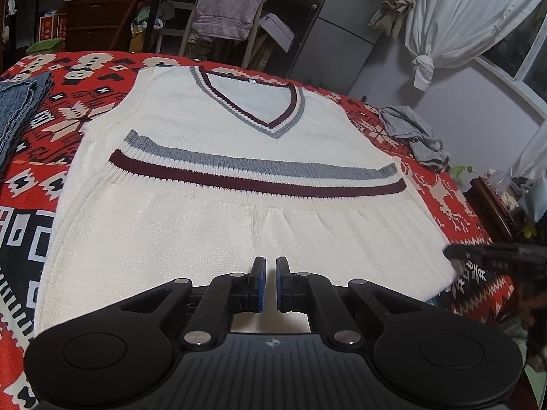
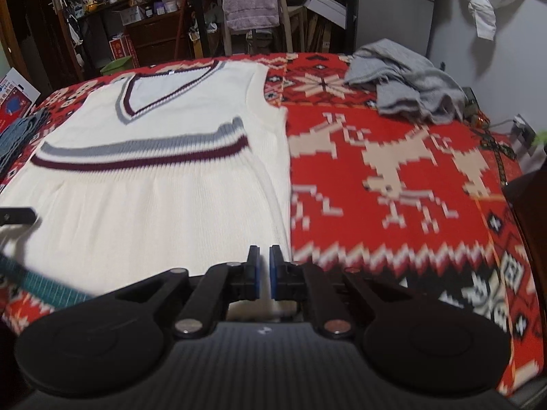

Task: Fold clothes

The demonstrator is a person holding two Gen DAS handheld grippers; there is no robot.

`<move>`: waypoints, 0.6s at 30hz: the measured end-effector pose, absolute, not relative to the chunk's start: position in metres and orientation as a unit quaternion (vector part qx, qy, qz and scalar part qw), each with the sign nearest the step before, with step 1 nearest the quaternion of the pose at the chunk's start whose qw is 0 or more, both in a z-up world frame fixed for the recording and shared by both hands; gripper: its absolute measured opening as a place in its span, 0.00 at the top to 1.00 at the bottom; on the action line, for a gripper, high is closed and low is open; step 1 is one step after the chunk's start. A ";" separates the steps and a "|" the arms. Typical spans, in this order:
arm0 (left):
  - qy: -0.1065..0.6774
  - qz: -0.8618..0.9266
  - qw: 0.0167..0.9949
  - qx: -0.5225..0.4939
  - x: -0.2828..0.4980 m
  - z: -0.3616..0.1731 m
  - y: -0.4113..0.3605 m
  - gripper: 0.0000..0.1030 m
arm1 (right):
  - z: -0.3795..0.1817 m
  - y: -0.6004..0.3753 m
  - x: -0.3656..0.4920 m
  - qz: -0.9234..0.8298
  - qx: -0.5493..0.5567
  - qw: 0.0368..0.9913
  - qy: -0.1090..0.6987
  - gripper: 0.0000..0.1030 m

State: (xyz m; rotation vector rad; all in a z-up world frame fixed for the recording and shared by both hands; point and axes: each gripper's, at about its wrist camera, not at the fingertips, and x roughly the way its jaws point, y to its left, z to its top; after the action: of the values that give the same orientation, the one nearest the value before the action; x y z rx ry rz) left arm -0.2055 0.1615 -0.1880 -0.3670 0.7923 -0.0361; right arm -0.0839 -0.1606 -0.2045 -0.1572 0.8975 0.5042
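Note:
A cream sleeveless V-neck vest (image 1: 239, 239) lies flat on a red patterned blanket (image 1: 444, 198). Its hem band, with a grey and a maroon stripe, is folded up across the chest. My left gripper (image 1: 270, 266) hovers low over the vest's near edge, around its middle. Its blue pads are nearly together and no cloth shows between them. In the right wrist view, my right gripper (image 2: 264, 256) sits at the near right corner of the vest (image 2: 154, 205), pads close together, with no fabric seen in the gap. That view is blurred.
A crumpled grey garment (image 2: 403, 78) lies at the far right of the blanket (image 2: 376, 205). Folded blue denim (image 1: 17, 109) sits at the far left. Behind the bed stand a chair with a towel (image 1: 229, 0), shelves and a fridge.

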 end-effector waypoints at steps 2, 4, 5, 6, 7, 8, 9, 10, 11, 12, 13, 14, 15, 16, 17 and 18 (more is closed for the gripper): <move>0.384 -0.017 0.906 -0.178 -0.205 -0.189 0.163 0.96 | -0.202 -0.166 -0.092 0.238 -0.073 0.865 0.435 0.96; 0.384 -0.014 0.906 -0.177 -0.205 -0.189 0.165 0.96 | -0.200 -0.169 -0.096 0.235 -0.067 0.864 0.440 0.95; 0.382 -0.008 0.908 -0.171 -0.205 -0.188 0.168 0.96 | -0.198 -0.170 -0.098 0.233 -0.065 0.865 0.440 0.95; 0.380 -0.002 0.910 -0.166 -0.204 -0.187 0.171 0.96 | -0.195 -0.169 -0.098 0.233 -0.063 0.866 0.438 0.94; 0.378 0.003 0.912 -0.160 -0.204 -0.187 0.173 0.96 | -0.193 -0.169 -0.098 0.234 -0.061 0.868 0.434 0.94; 0.376 0.009 0.914 -0.155 -0.204 -0.186 0.176 0.96 | -0.190 -0.169 -0.098 0.234 -0.058 0.870 0.430 0.93; 0.374 0.015 0.915 -0.149 -0.203 -0.185 0.179 0.96 | -0.188 -0.167 -0.099 0.237 -0.055 0.871 0.427 0.93; 0.372 0.021 0.917 -0.144 -0.203 -0.184 0.182 0.96 | -0.185 -0.165 -0.099 0.239 -0.052 0.872 0.423 0.93; 0.370 0.027 0.918 -0.138 -0.203 -0.183 0.185 0.96 | -0.183 -0.163 -0.099 0.243 -0.050 0.873 0.420 0.93; 0.367 0.033 0.920 -0.133 -0.202 -0.182 0.187 0.96 | -0.182 -0.160 -0.099 0.245 -0.047 0.874 0.417 0.93; 0.365 0.038 0.921 -0.127 -0.202 -0.182 0.190 0.96 | -0.181 -0.156 -0.099 0.248 -0.043 0.874 0.415 0.93; 0.363 0.044 0.923 -0.122 -0.201 -0.181 0.193 0.96 | -0.181 -0.151 -0.099 0.253 -0.038 0.873 0.415 0.93; 0.361 0.050 0.924 -0.116 -0.201 -0.180 0.196 0.96 | -0.181 -0.146 -0.099 0.258 -0.033 0.872 0.415 0.93; 0.359 0.056 0.925 -0.111 -0.201 -0.179 0.199 0.96 | -0.182 -0.140 -0.100 0.265 -0.030 0.870 0.415 0.93; 0.356 0.062 0.926 -0.105 -0.200 -0.178 0.201 0.96 | -0.182 -0.134 -0.102 0.271 -0.030 0.868 0.414 0.93; 0.354 0.067 0.928 -0.099 -0.200 -0.177 0.204 0.96 | -0.183 -0.128 -0.104 0.277 -0.032 0.867 0.413 0.93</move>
State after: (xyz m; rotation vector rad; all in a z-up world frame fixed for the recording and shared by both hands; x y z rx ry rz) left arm -0.1998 0.2041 -0.1774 -0.2037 0.7254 0.1382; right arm -0.1042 -0.1282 -0.1827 -0.0664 0.8654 0.5803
